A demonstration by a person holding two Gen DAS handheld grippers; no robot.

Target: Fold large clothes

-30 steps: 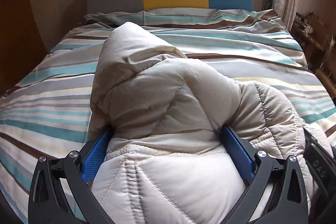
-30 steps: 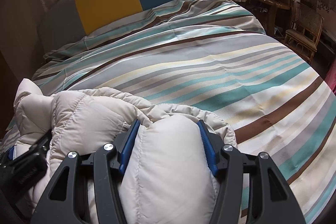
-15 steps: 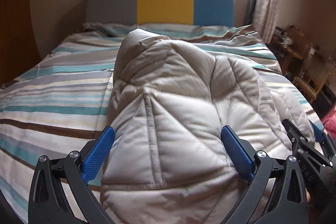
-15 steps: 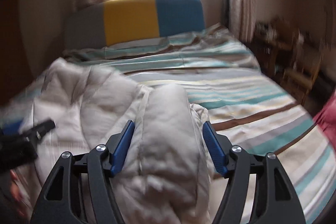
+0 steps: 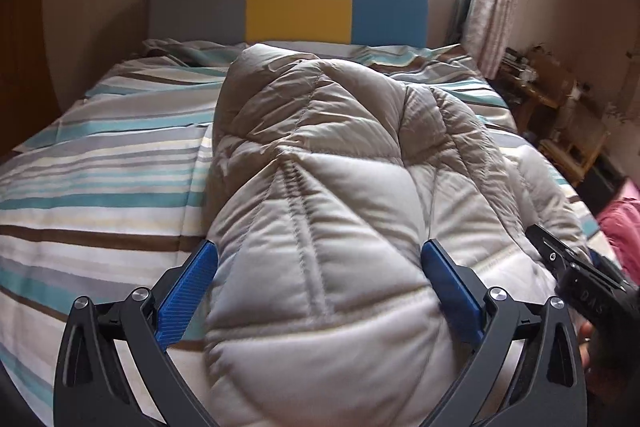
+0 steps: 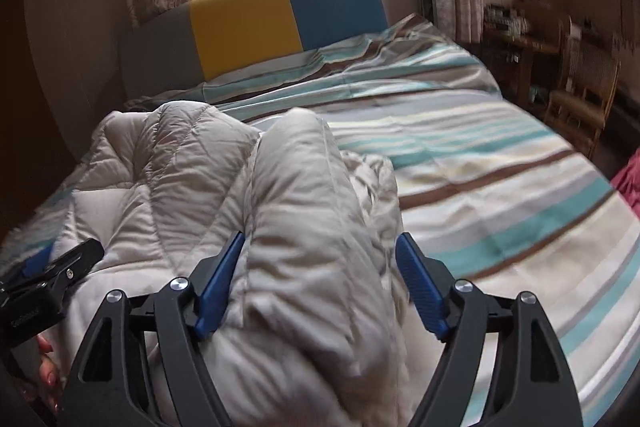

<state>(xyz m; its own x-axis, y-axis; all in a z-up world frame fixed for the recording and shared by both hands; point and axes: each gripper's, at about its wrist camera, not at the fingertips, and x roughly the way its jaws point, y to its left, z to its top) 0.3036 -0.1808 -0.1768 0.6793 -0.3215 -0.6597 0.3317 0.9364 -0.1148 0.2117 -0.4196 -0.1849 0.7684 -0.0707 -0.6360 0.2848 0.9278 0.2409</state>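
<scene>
Shelf clutter [image 6: 504, 17] perhaps bottles, blurred

A puffy beige quilted jacket [image 5: 320, 195] lies bunched and humped lengthwise on the striped bed [image 5: 100, 163].

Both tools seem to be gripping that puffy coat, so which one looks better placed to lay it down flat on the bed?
Probably the right tool: open striped bed lies beside its bunch of coat. The left tool holds the bulkier part.
</scene>
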